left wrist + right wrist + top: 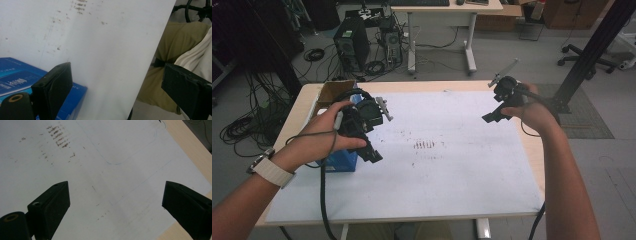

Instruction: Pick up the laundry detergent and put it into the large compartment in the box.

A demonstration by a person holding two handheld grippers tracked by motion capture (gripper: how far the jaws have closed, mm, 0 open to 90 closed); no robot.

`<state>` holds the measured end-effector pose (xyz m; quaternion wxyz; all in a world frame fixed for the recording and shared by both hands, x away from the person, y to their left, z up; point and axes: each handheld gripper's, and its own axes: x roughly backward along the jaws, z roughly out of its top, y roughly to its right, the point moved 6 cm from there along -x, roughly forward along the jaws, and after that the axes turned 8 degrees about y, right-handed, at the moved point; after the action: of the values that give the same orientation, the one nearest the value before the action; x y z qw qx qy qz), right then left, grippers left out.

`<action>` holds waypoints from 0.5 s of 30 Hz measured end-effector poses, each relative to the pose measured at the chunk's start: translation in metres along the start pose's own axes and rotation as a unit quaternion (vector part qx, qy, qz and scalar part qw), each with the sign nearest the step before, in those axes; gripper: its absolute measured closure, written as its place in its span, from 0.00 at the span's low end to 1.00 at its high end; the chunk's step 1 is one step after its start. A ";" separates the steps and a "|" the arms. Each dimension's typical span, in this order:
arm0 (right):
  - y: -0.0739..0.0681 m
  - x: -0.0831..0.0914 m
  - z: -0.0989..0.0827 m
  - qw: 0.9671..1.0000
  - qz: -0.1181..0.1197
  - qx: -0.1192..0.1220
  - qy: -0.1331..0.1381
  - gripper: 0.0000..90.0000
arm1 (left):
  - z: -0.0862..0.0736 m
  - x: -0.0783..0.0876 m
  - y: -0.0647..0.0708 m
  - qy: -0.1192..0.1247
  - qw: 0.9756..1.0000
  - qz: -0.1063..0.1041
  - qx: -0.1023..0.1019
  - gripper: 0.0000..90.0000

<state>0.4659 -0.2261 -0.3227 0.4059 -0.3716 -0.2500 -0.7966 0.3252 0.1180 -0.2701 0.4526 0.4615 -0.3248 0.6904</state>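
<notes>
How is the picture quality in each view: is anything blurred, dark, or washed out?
High view: soft and low in detail, the white sheet evenly lit, the room's upper left corner dark. Left gripper view: the near black tongs are blurred, the blue box slightly soft. Right gripper view: the sheet is bright, its brown marks sharp enough, the tongs out of focus.

Left gripper [116, 85]: two black jaws at 7 and 4 o'clock, set wide apart, nothing between them. White sheet [105, 50], brown scuffs toward 12 o'clock. Blue box [17, 75] at 8 o'clock, behind the near jaw. Person's olive trouser leg [175, 42] at 3 o'clock, past the sheet's edge.
</notes>
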 end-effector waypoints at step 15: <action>0.000 -0.002 -0.003 1.000 0.001 -0.001 0.000 0.09 | -0.001 0.000 -0.003 0.005 1.000 0.002 0.006 0.11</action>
<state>0.4652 -0.2268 -0.3256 0.4065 -0.3725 -0.2483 -0.7964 0.3279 0.1196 -0.2701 0.4502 0.4604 -0.3191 0.6954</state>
